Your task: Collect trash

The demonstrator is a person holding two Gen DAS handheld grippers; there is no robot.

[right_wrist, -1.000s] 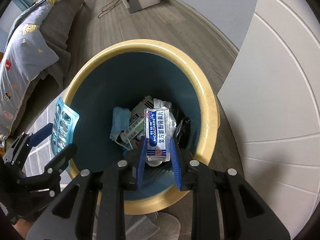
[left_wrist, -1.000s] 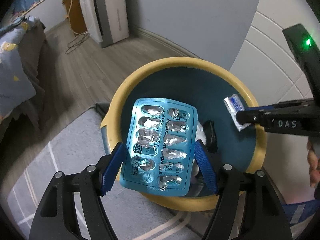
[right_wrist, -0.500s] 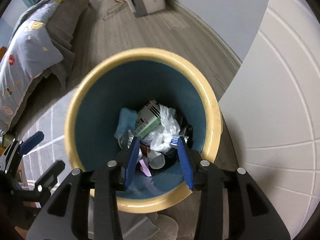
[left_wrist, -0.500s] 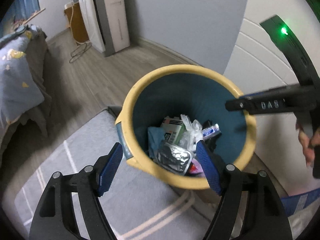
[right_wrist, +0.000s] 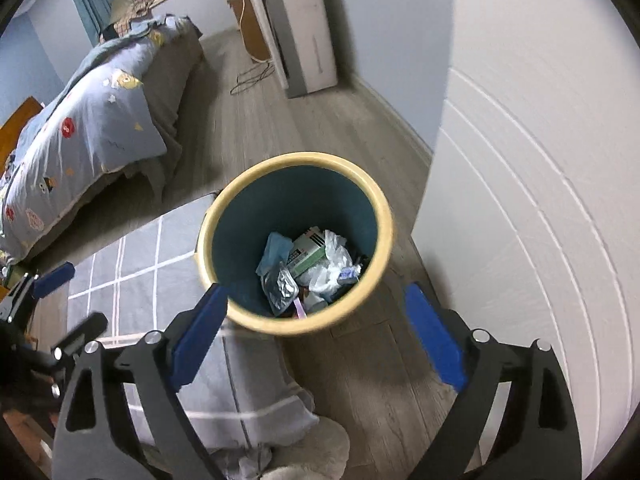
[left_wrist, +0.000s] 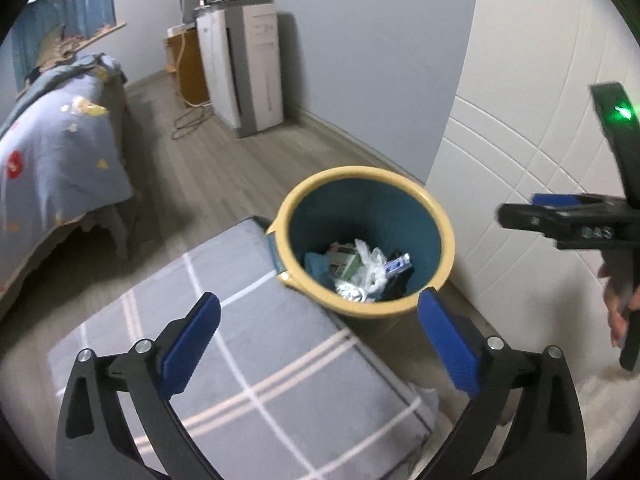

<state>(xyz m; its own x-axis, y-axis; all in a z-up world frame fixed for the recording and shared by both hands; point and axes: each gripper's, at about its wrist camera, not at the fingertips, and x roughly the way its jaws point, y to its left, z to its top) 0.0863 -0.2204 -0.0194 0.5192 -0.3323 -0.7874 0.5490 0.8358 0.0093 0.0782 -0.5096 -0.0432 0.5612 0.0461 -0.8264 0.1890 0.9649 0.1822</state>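
A bin with a yellow rim (left_wrist: 360, 171) (right_wrist: 296, 158) and a teal inside stands on the wood floor by the rug. In it lie a silver blister pack (left_wrist: 348, 290) (right_wrist: 282, 286), a small blue-and-white sachet (left_wrist: 398, 266) (right_wrist: 348, 274), a white plastic bag (left_wrist: 372, 264), a green-and-white box (right_wrist: 308, 252) and a blue cloth (right_wrist: 274, 248). My left gripper (left_wrist: 318, 298) (right_wrist: 80, 298) hangs above and in front of the bin, jaws opening wide, nothing between them. My right gripper (right_wrist: 316, 292) (left_wrist: 520, 210) is also above the bin, jaws opening, empty.
A grey checked rug (left_wrist: 240, 360) reaches the bin's left side. A bed with a blue quilt (left_wrist: 52, 152) is on the left, a white floor unit (left_wrist: 248, 68) with a cable stands at the back wall, and a white panelled wall (left_wrist: 520, 140) is close on the right. A person's hand (left_wrist: 618, 308) holds the right gripper.
The left gripper let go of the blister pack and the right one of the sachet; both now lie in the bin. Both grippers rose and drew back, jaws spreading wide.
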